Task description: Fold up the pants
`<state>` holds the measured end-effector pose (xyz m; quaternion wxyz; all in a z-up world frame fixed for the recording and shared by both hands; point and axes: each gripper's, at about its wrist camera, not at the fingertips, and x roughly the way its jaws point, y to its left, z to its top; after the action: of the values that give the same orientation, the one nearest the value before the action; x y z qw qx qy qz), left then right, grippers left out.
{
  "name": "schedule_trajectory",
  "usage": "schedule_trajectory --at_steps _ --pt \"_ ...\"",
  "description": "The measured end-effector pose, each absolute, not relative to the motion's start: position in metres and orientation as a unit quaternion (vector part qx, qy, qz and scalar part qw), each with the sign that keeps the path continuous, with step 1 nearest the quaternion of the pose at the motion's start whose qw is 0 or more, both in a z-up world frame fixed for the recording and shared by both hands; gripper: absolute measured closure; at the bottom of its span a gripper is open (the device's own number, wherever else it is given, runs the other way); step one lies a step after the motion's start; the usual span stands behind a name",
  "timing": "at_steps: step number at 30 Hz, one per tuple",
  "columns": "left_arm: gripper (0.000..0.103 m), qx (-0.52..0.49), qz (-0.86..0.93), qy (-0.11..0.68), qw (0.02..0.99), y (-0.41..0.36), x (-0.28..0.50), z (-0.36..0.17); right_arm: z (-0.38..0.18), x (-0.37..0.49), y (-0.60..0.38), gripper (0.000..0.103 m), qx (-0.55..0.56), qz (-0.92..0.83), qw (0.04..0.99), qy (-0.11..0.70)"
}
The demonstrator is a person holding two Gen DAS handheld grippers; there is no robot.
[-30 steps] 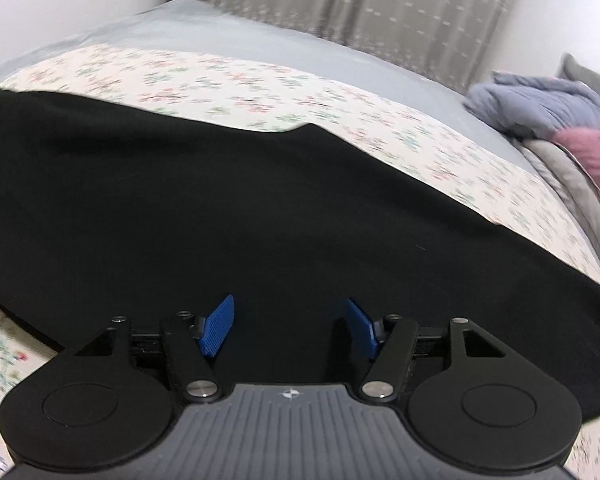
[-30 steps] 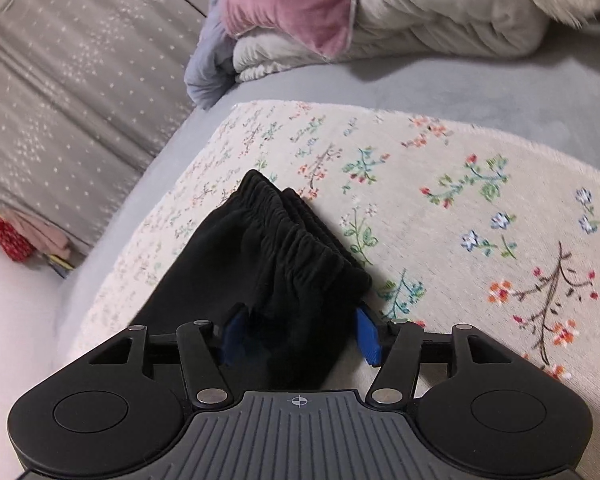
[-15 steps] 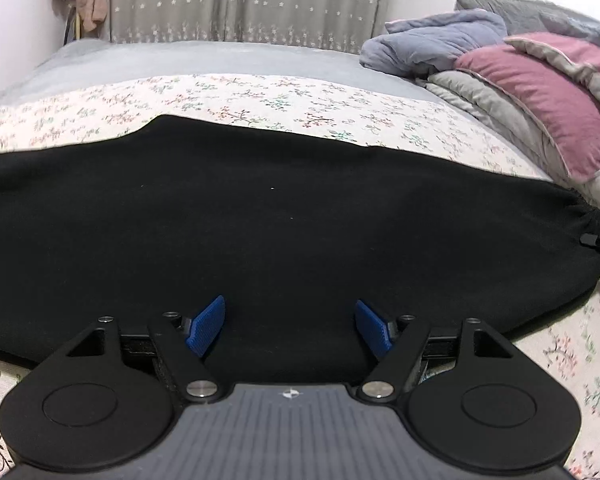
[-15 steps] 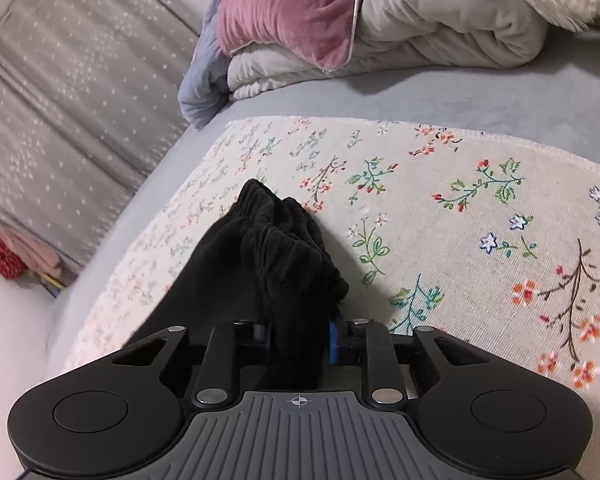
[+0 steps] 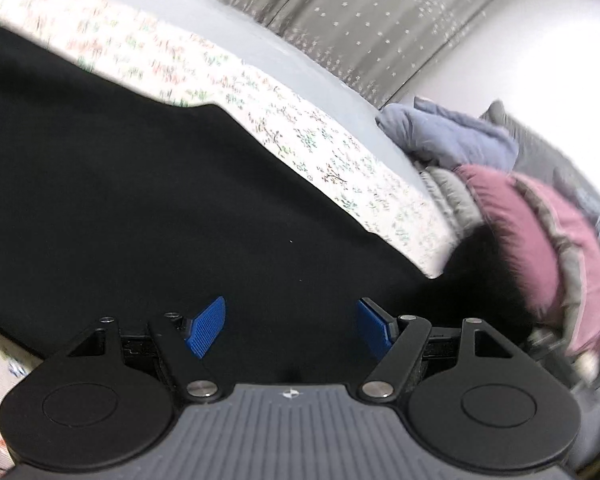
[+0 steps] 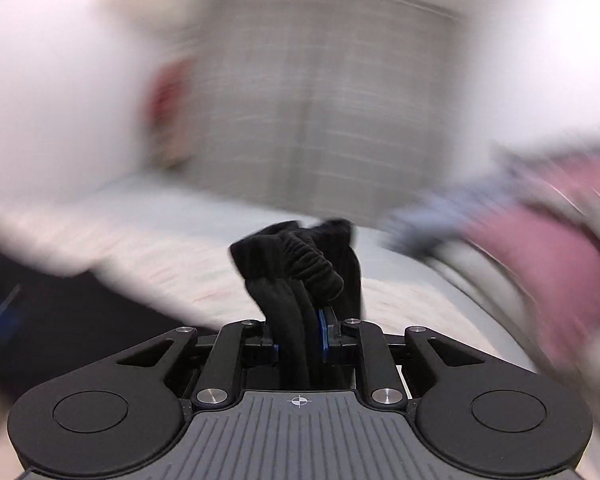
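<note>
Black pants (image 5: 148,216) lay spread flat across floral sheet (image 5: 340,160), covering most of it, far edge running diagonally over the print. Elastic waistband (image 6: 312,260) bunched up and lifted clear of the sheet, clamped in right gripper (image 6: 300,344); jaws closing, blue pads (image 6: 323,334) pressed tight on the gathered black fabric. Right wrist view heavily motion-blurred. Left gripper (image 5: 290,326) hovered over the near part of the pants, jaws spread wide, blue pads (image 5: 204,326) apart, nothing pinched; contact with cloth could not be told. Beyond the sheet: grey bed cover (image 5: 236,32), then grey dotted curtain (image 5: 380,8). To the right of the sheet: piled bedding with lavender blanket (image 5: 452,140) on top and pink cushion (image 5: 540,240) below.
</note>
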<state>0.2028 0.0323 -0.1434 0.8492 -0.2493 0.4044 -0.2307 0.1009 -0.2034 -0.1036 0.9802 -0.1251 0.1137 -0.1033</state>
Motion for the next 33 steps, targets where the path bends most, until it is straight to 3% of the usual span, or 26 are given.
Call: schedule_trajectory --at_steps 4,11,14,16,18,20,21,22,31,33 --pt "0.021 -0.283 -0.25 0.421 0.824 0.032 0.2 -0.153 -0.156 0.129 -0.119 0.086 -0.267 -0.012 0.939 0.216" --pt "0.016 -0.3 -0.262 0.431 0.81 0.024 0.206 -0.151 -0.164 0.138 -0.114 0.078 -0.259 -0.021 0.937 0.234" --pt "0.015 -0.325 -0.271 0.439 0.792 0.018 0.21 -0.153 -0.158 0.136 -0.13 0.062 -0.237 -0.026 0.939 0.246" --pt "0.014 -0.329 -0.28 0.446 0.784 0.012 0.209 -0.153 -0.156 0.134 -0.132 0.045 -0.23 -0.032 0.94 0.251" --pt "0.011 -0.328 -0.289 0.452 0.777 0.005 0.207 -0.153 -0.156 0.13 -0.135 0.044 -0.225 -0.034 0.94 0.254" --pt "0.007 -0.325 -0.289 0.462 0.773 -0.006 0.209 -0.155 -0.159 0.128 -0.133 0.053 -0.225 -0.024 0.939 0.259" --pt "0.007 -0.322 -0.285 0.463 0.775 -0.009 0.208 -0.155 -0.16 0.128 -0.132 0.075 -0.223 -0.016 0.94 0.259" --pt "0.007 -0.322 -0.284 0.465 0.774 -0.01 0.207 -0.155 -0.159 0.128 -0.131 0.087 -0.22 -0.012 0.94 0.259" --pt "0.007 -0.37 -0.283 0.496 0.733 -0.018 0.215 -0.164 -0.154 0.125 -0.114 0.09 -0.236 -0.035 0.949 0.207" --pt "0.014 -0.368 -0.279 0.496 0.736 -0.018 0.215 -0.164 -0.157 0.124 -0.108 0.09 -0.248 -0.032 0.947 0.201"
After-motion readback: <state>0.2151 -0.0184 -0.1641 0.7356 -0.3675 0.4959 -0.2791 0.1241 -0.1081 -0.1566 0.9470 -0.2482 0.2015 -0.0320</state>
